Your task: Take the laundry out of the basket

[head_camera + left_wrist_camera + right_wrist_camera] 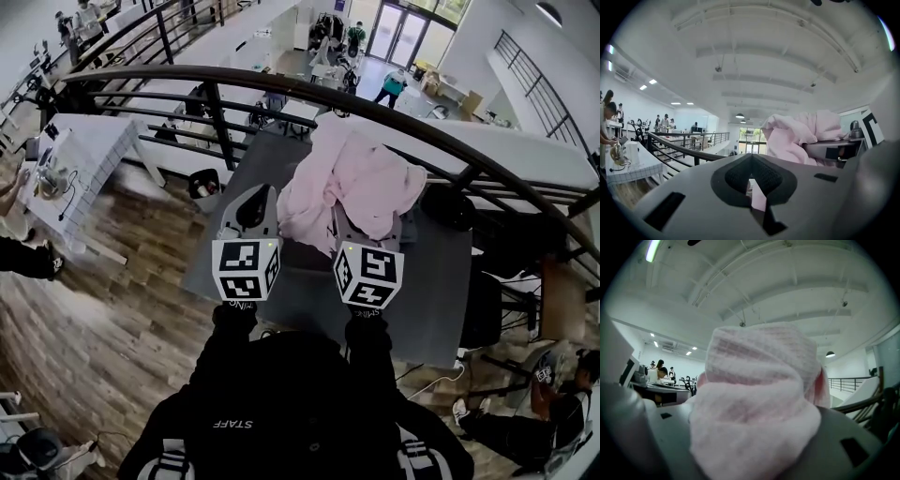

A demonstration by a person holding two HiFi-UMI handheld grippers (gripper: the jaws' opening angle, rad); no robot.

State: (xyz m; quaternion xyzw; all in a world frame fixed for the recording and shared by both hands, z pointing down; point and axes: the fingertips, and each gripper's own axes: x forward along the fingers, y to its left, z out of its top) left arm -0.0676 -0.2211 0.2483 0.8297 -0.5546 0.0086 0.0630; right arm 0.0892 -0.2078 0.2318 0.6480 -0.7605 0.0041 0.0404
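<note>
Squeezing a soft pink cloth (754, 394) tight, my right fingers (848, 437) hold it up in the air. My left fingers (684, 187) are closed together just beside it. The cloth hangs over a flat grey table (436, 300). Past that curves a black metal railing (169, 77).

A: What colour was the cloth (352, 187)?
B: Pale pink, faintly ribbed.
A: And the rest?
B: Table (431, 300) was grey, floor (112, 272) brown wood-grain, rail (281, 82) black; cubes (247, 270) bore black-and-white square markers.
</note>
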